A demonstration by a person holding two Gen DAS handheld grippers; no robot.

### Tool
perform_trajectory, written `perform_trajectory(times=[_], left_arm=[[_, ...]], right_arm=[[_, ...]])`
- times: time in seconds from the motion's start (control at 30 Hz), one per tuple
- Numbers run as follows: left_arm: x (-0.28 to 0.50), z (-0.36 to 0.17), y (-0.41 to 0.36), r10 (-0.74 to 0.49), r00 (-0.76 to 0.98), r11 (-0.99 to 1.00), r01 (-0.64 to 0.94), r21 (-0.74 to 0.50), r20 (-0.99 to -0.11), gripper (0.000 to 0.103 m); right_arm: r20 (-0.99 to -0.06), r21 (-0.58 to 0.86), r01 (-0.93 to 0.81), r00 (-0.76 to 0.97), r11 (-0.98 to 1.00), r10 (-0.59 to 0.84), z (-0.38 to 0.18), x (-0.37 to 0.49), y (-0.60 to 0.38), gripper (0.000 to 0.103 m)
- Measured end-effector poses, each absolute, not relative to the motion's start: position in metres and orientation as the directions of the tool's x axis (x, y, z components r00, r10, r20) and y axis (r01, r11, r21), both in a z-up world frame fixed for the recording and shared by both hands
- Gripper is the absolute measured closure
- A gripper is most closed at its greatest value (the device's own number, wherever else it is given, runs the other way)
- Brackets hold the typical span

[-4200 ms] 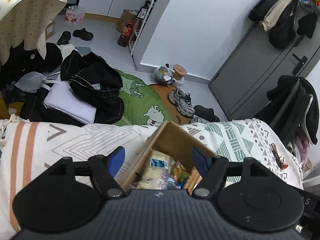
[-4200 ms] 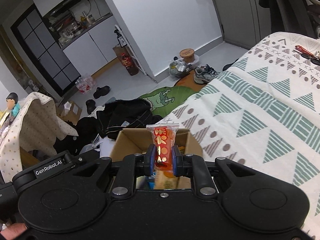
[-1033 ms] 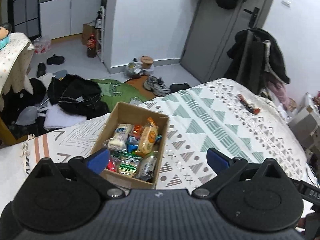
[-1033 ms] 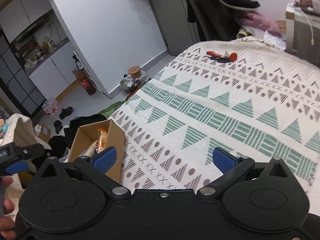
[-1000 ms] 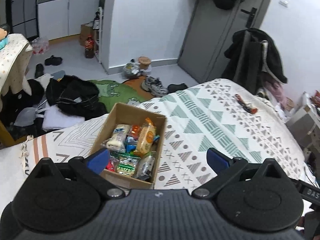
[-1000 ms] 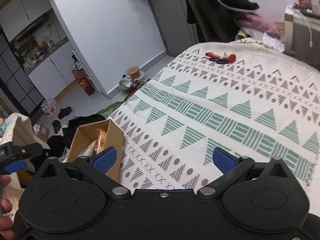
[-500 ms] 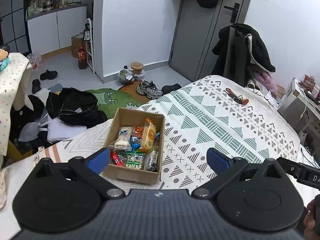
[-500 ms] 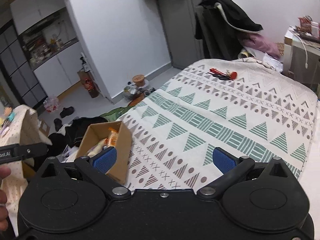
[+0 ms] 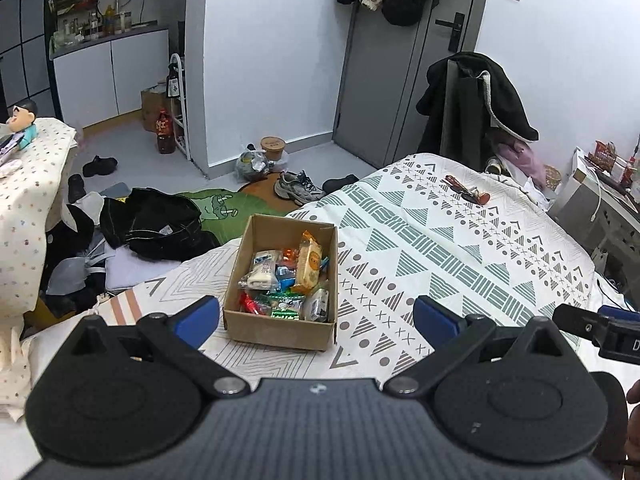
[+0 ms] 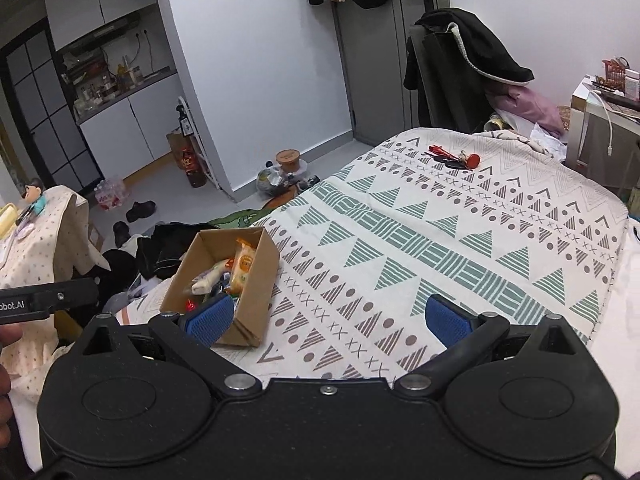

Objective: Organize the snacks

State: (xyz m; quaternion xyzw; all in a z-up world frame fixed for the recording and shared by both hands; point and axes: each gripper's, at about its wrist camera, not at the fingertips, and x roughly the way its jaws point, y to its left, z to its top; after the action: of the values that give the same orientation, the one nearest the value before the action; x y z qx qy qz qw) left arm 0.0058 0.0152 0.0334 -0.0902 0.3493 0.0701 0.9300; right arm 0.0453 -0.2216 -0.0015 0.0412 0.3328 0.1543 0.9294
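Both grippers hang back above the bed (image 9: 460, 248) with their fingers spread wide and nothing between them — the left gripper (image 9: 316, 314) frames the cardboard box (image 9: 280, 330) just ahead of its left finger, while the right gripper (image 10: 328, 318) has the box (image 10: 256, 280) beyond its left finger. The snacks (image 9: 288, 276) sit packed inside the box, one tall orange packet (image 9: 308, 262) leaning upright, so the sorting looks finished. The box rests near the bed's edge, with the floor and dark clothes (image 9: 152, 224) beyond it; ahead of the right fingers the patterned cover lies mostly bare — plenty of room. Only some red things (image 10: 452, 158) lie far ahead.
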Motion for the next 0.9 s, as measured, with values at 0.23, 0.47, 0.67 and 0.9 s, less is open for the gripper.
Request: perform_trajectory(times=[0.23, 0.47, 0.67, 0.9], left_arm=[[-0.015, 0.037, 0.021, 0.086, 0.758, 0.969, -0.215, -0.124, -0.646, 0.001], [-0.034, 0.04, 0.03, 0.092, 0.769, 0.962, -0.233, -0.143, -0.632, 0.001], [-0.05, 0.04, 0.036, 0.095, 0.771, 0.96, -0.237, -0.146, -0.63, 0.001], [-0.062, 0.039, 0.036, 0.091, 0.778, 0.965, -0.222, -0.137, -0.622, 0.001]], right_arm=[[-0.603, 0.174, -0.26, 0.734, 0.95, 0.312, -0.001, 0.028, -0.222, 0.0], [-0.6, 0.168, -0.255, 0.74, 0.952, 0.304, -0.002, 0.016, -0.223, 0.0], [-0.596, 0.169, -0.272, 0.737, 0.947, 0.318, -0.003, 0.006, -0.224, 0.0], [-0.584, 0.189, -0.294, 0.733, 0.937, 0.348, 0.0, -0.003, -0.222, 0.0]])
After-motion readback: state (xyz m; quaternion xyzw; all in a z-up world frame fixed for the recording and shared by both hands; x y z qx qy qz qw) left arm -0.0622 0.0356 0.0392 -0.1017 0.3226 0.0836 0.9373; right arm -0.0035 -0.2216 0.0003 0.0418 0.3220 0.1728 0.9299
